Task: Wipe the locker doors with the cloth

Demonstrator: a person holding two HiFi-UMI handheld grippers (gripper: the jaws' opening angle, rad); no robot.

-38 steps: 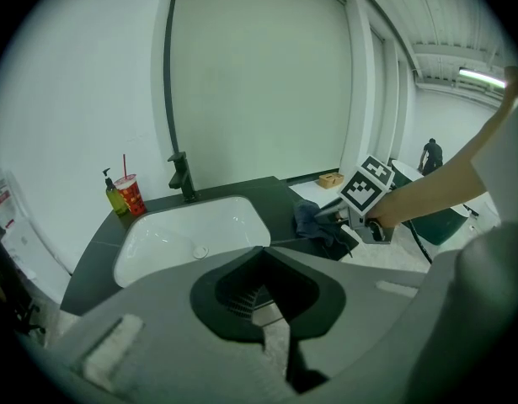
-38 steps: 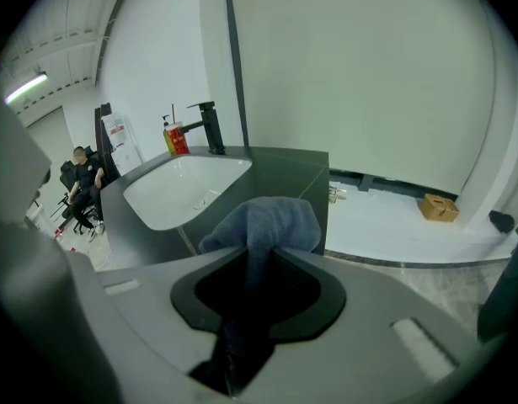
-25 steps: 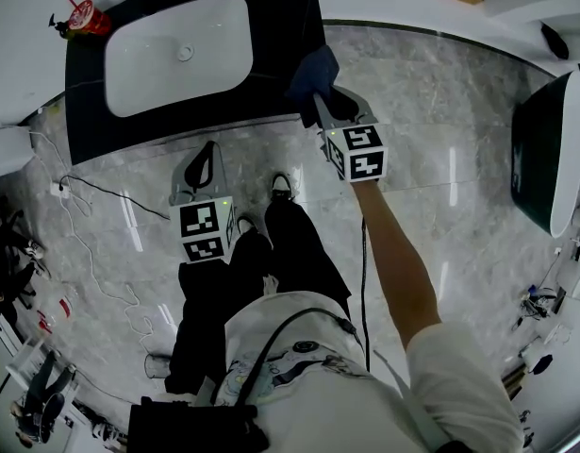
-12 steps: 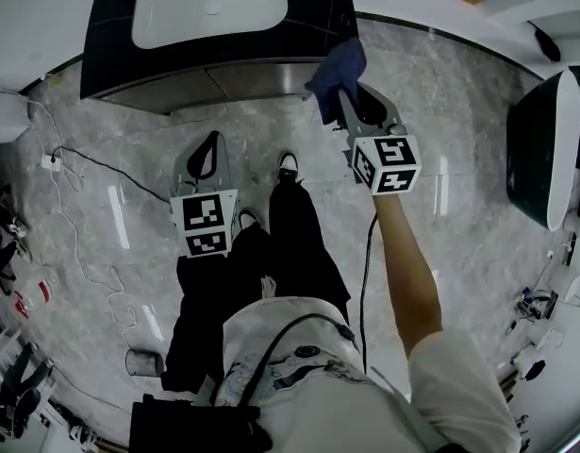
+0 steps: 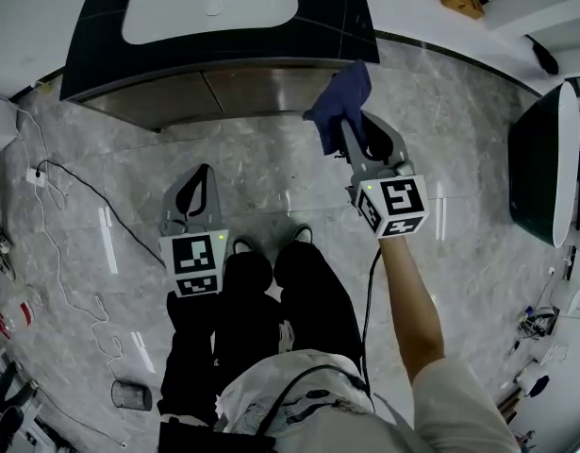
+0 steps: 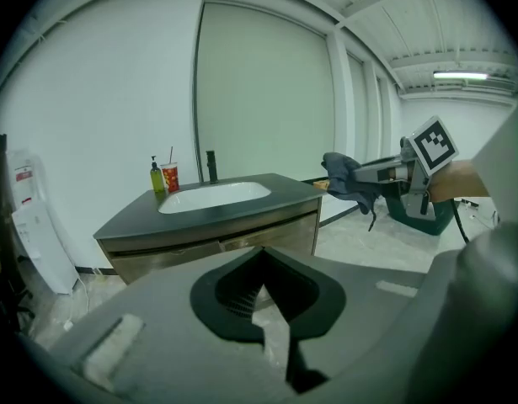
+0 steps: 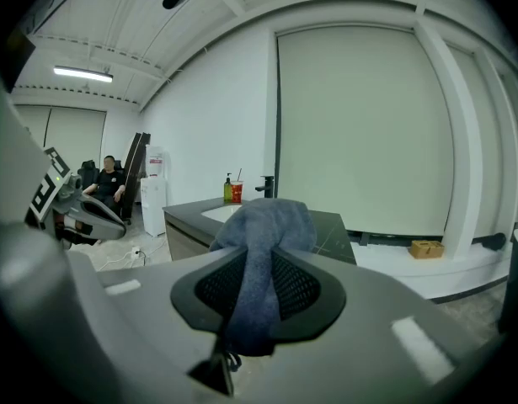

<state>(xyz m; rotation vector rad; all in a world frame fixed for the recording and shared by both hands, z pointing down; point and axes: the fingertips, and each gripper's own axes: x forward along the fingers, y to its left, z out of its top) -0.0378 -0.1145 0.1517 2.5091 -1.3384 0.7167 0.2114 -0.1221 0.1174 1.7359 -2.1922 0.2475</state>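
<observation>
The cabinet under the dark countertop shows its brown-grey doors [image 5: 252,91] along the top of the head view and also in the left gripper view [image 6: 216,244]. A blue cloth [image 5: 339,102] hangs bunched from my right gripper [image 5: 349,132], which is shut on it just off the cabinet's right front corner. In the right gripper view the cloth [image 7: 263,251] drapes over the jaws and hides their tips. My left gripper [image 5: 201,174] hovers lower over the floor, shut and holding nothing, its tips well short of the doors. From the left gripper view the cloth [image 6: 347,179] shows at the right.
A white basin [image 5: 212,8] is set into the countertop, with a faucet, a bottle and a red cup [image 6: 169,176] behind it. A black tub [image 5: 544,159] stands at the right. A cable [image 5: 73,196] trails over the marble floor at the left. A person [image 7: 107,183] sits far off.
The cabinet's front face has come into sight as the view pulled back from it. My right gripper with the cloth has drifted right and outward; the left gripper has dropped slightly toward the left.
</observation>
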